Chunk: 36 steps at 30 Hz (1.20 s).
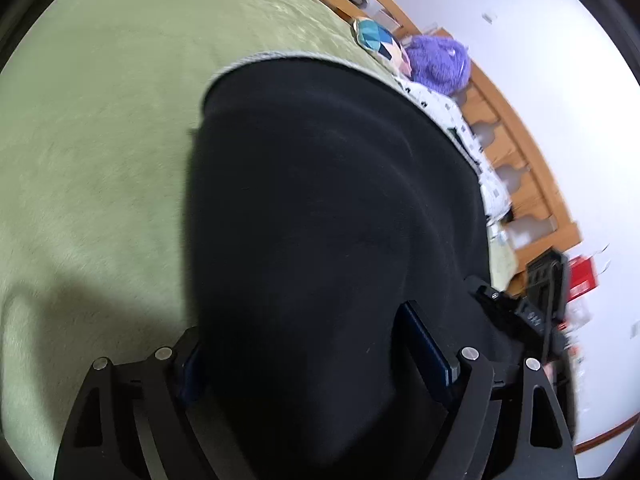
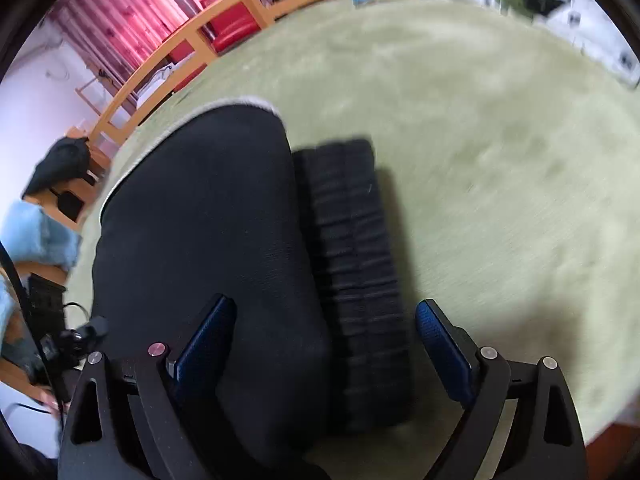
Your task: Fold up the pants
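Note:
Black pants (image 1: 328, 208) lie folded on a pale green bed cover (image 1: 100, 140). In the left wrist view my left gripper (image 1: 312, 344) stands open right over the near end of the pants, and the cloth fills the gap between its blue pads (image 1: 424, 348). In the right wrist view the pants (image 2: 208, 232) show a folded leg lying beside the ribbed elastic waistband (image 2: 356, 264). My right gripper (image 2: 324, 332) is open over that end, its pads (image 2: 444, 344) on either side of the cloth, not closed on it.
A wooden bed rail (image 1: 520, 148) runs along the far side, with a patterned cushion (image 1: 380, 42), a purple plush (image 1: 440, 62) and a white patterned pillow (image 1: 452, 116). In the right wrist view a rail (image 2: 180, 52), red curtains (image 2: 132, 12) and a black garment (image 2: 60, 164) stand beyond the bed.

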Each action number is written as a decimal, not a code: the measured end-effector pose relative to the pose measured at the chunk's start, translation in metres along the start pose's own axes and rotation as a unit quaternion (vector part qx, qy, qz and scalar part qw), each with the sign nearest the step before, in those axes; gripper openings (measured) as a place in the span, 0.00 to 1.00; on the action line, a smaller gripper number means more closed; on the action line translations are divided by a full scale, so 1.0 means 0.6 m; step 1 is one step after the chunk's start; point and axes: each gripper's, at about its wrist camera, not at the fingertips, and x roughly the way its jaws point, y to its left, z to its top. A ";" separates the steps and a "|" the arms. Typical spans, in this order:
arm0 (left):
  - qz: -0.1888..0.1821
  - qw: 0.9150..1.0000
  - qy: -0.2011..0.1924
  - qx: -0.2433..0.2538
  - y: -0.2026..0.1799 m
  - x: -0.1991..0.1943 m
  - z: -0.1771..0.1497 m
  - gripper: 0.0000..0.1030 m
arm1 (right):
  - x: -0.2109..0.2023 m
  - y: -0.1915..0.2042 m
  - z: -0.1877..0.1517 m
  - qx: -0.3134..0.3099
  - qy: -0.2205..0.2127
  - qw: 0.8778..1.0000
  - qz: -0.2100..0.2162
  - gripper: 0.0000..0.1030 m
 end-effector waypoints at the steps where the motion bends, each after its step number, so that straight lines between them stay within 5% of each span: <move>1: 0.002 1.000 -0.002 0.004 -0.003 -0.001 0.000 0.73 | 0.008 0.000 -0.001 0.006 0.002 1.000 0.007 0.88; 5: -0.012 1.000 -0.005 -0.001 -0.002 -0.011 0.002 0.47 | -0.003 0.028 -0.008 -0.023 -0.022 0.999 -0.004 0.68; 11: -0.029 0.999 -0.028 0.017 -0.022 -0.046 0.008 0.27 | -0.030 0.055 -0.025 -0.023 -0.061 0.998 -0.022 0.46; 14: -0.036 0.998 -0.036 0.031 -0.037 -0.073 0.010 0.24 | -0.057 0.089 -0.031 -0.035 -0.086 0.995 -0.037 0.34; 22: -0.016 0.998 -0.053 0.023 0.007 -0.187 0.021 0.24 | -0.097 0.217 -0.049 -0.063 -0.117 0.990 -0.040 0.26; 36: 0.085 0.990 -0.110 0.010 0.191 -0.468 0.044 0.24 | -0.013 0.507 -0.119 -0.082 -0.115 0.988 0.069 0.25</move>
